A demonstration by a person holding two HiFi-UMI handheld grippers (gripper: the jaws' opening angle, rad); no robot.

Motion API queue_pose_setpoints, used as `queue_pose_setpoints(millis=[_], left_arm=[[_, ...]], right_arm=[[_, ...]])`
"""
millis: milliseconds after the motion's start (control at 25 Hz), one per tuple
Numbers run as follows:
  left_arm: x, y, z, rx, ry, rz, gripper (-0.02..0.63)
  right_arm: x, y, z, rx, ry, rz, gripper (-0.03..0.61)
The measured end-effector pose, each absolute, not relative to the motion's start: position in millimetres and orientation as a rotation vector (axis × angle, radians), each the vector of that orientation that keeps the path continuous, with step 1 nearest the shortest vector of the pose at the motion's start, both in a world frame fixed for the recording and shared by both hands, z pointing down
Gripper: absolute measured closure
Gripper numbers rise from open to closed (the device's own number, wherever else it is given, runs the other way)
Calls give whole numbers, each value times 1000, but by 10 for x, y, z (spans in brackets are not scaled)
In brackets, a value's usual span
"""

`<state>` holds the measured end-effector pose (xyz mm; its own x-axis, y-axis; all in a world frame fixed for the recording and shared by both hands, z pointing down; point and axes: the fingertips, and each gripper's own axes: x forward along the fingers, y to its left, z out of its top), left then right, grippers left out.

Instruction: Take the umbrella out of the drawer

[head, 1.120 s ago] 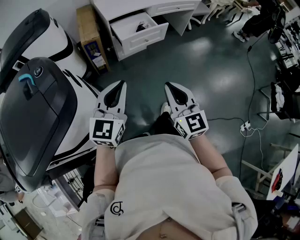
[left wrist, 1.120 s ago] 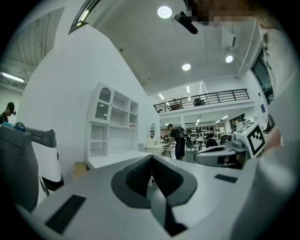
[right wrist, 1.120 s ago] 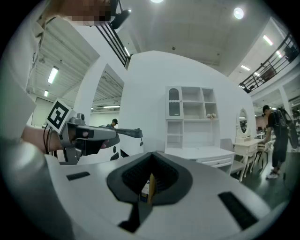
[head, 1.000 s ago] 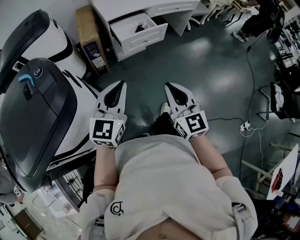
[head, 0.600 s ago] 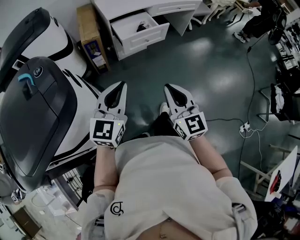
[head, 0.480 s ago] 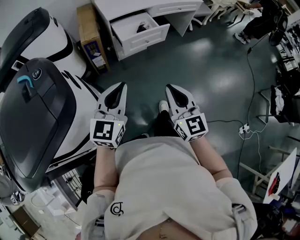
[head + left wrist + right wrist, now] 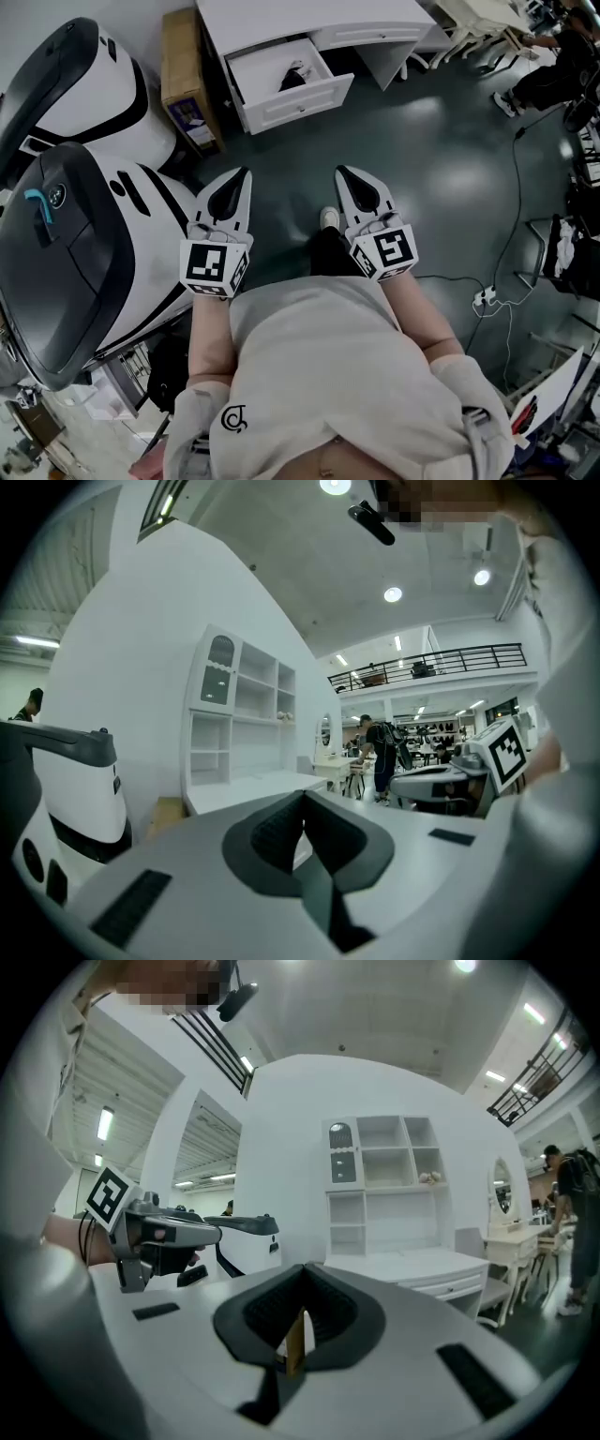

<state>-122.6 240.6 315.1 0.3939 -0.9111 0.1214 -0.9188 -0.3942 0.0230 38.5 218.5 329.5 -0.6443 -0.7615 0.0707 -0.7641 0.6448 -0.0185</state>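
The white drawer (image 7: 298, 101) stands pulled out of the white desk (image 7: 309, 19) at the top of the head view. A dark folded umbrella (image 7: 293, 77) lies inside it. My left gripper (image 7: 242, 174) and right gripper (image 7: 342, 172) are held side by side in front of the person's body, well short of the drawer, both pointing toward the desk. Each pair of jaws tapers to a closed tip with nothing between. In the left gripper view the left gripper (image 7: 303, 795) faces the desk and its shelf unit (image 7: 239, 752). The right gripper (image 7: 302, 1269) does the same in its own view.
A brown cardboard box (image 7: 185, 80) leans left of the desk. A large white-and-black machine (image 7: 84, 244) fills the left side. The grey floor (image 7: 441, 159) lies between me and the desk. A cable with a power strip (image 7: 485, 298) runs on the right, beside chairs and people.
The person has stepped toward the desk with both grippers: the drawer and box sit lower and larger in the head view. Both grippers stay shut and level with each other.
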Motion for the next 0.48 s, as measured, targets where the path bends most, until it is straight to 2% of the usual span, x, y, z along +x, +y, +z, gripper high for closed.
queue_pose_setpoints(millis=[480], left_arm=[[-594, 651, 3337, 2365, -1785, 217, 603]], right_arm=[[892, 232, 3319, 1054, -2854, 134, 572]])
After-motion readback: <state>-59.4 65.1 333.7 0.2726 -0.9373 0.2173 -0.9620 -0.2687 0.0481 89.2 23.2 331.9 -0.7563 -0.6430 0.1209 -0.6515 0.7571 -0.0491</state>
